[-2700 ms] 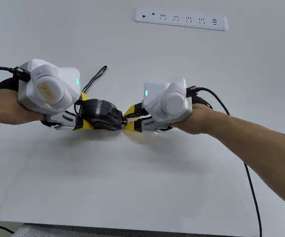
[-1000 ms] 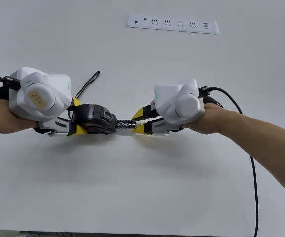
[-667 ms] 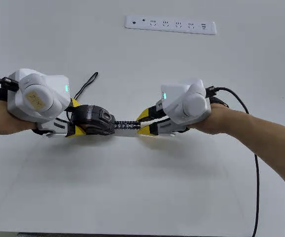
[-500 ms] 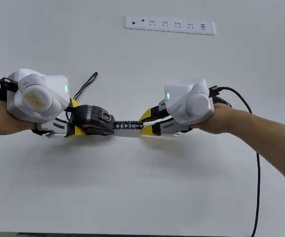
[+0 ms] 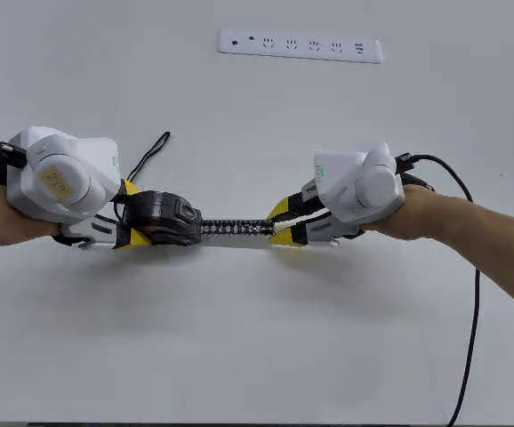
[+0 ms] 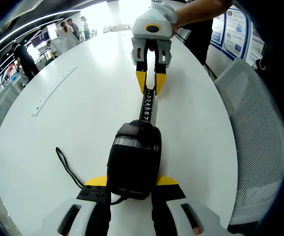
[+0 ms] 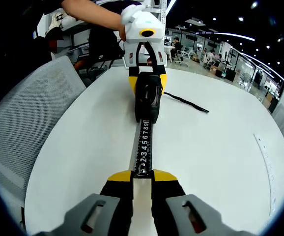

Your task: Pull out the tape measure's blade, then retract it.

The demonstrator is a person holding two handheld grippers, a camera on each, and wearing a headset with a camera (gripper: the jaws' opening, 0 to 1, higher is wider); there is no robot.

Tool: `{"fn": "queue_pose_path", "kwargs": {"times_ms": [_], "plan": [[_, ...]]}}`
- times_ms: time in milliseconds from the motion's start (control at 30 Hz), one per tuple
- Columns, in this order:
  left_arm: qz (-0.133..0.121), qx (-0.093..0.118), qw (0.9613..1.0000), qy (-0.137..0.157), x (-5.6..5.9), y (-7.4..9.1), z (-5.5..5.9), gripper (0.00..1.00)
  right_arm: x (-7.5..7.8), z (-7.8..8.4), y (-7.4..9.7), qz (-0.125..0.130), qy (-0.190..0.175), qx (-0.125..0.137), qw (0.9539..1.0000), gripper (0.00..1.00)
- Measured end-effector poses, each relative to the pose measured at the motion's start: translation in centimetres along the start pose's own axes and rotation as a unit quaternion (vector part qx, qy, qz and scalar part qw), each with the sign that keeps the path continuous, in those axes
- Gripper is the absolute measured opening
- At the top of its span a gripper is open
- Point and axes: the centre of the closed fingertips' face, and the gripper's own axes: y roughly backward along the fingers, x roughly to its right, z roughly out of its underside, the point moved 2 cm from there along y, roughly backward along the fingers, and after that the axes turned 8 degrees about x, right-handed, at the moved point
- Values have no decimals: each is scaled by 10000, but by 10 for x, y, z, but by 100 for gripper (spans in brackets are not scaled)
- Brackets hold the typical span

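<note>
Tape measure in left hand-held gripper

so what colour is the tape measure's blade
The blade is black with white numerals, clearest in the right gripper view.

My left tongs and right tongs are white with yellow tips. The tape measure is black, its blade black with white numerals, its strap black too. The table and the power strip are plain white.
</note>
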Motion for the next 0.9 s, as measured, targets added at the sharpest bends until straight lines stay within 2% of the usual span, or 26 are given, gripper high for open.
{"fn": "queue_pose_path", "kwargs": {"times_ms": [900], "plan": [[-22,-57,10000,-42,-1,-1,-2,29,-7,36,51,95,-168,-230,9995,11]]}}
